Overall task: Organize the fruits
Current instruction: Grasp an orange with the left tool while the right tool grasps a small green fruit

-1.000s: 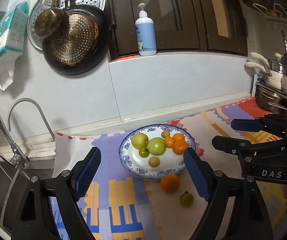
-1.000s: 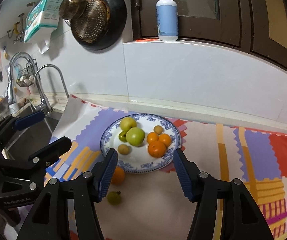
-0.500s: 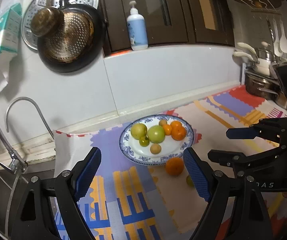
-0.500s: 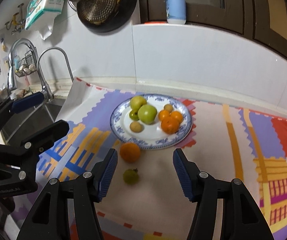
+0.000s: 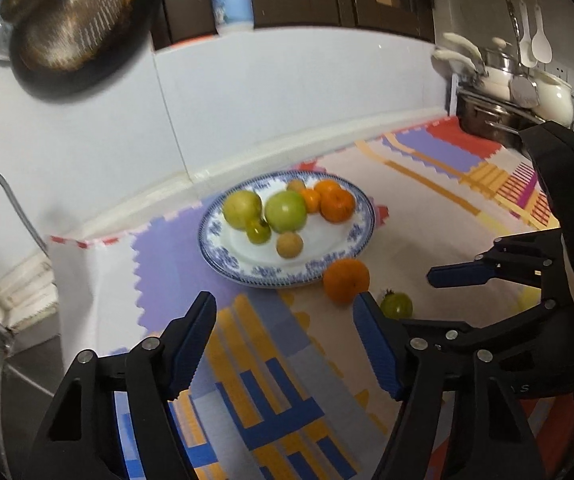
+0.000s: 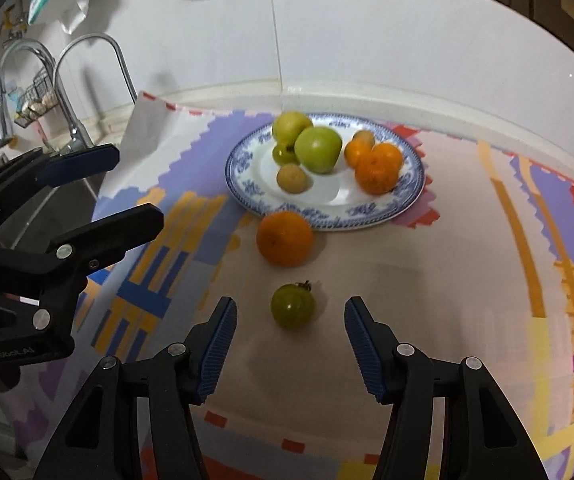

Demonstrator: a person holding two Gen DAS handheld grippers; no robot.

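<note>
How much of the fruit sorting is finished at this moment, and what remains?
Seven fruits already lie on the blue-rimmed plate. The right gripper is open, with the small green fruit just ahead between its fingers, not gripped. The loose orange also waits on the mat beside the plate. The left gripper is open and holds nothing.

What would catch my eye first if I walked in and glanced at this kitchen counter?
Probably the blue-patterned plate heaped with green and orange fruit, on a bright patchwork mat. In front of it lie two strays: an orange by the rim and a small green tomato, which the open right gripper is lined up on.
</note>
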